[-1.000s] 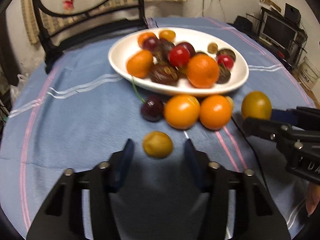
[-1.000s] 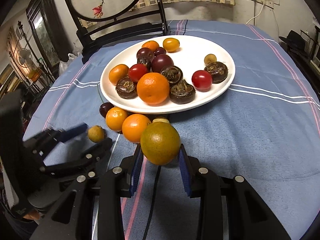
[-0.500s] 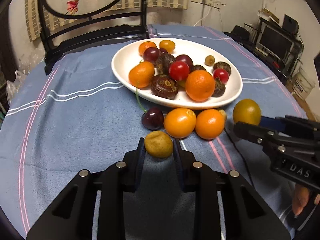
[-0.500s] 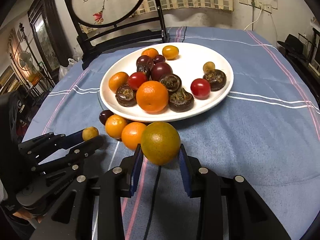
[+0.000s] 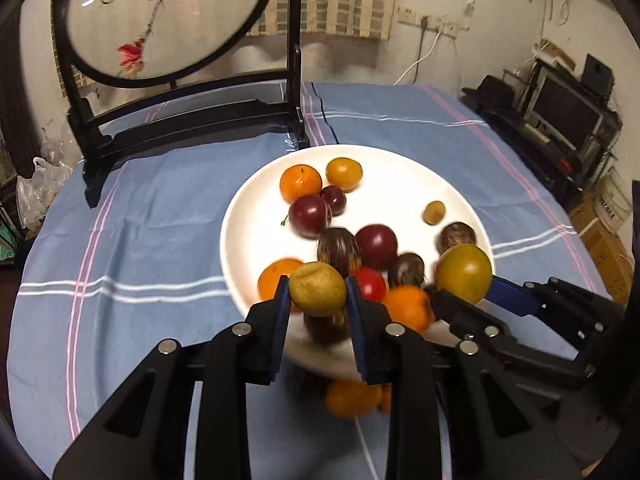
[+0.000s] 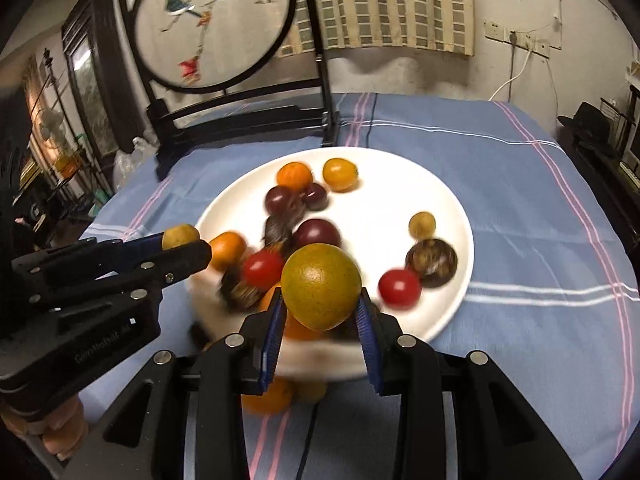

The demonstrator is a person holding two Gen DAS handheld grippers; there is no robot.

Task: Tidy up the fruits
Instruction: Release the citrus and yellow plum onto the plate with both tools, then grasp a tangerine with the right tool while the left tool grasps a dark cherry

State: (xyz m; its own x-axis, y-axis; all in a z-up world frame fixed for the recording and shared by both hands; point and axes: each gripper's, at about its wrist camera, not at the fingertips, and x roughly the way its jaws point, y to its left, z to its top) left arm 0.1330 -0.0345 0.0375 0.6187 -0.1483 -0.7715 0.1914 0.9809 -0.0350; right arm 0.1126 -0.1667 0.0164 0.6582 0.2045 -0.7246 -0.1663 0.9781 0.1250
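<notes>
My left gripper (image 5: 318, 300) pinches a small fruit (image 5: 317, 289), right gripper (image 6: 320, 312) a big one (image 6: 321, 286), both over the plate (image 5: 248, 216) (oranges (image 5: 352, 398) remain outside).

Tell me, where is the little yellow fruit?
In the left wrist view, the little yellow fruit sits pinched in the left tool, held up over the near rim of the white plate.

Left hand-held gripper (image 5: 318, 300) clamped, raised, angled down; right hand-held gripper (image 6: 320, 314) likewise, alongside.

Embroidered round screen (image 5: 160, 20) — striped tablecloth (image 5: 160, 240)
</notes>
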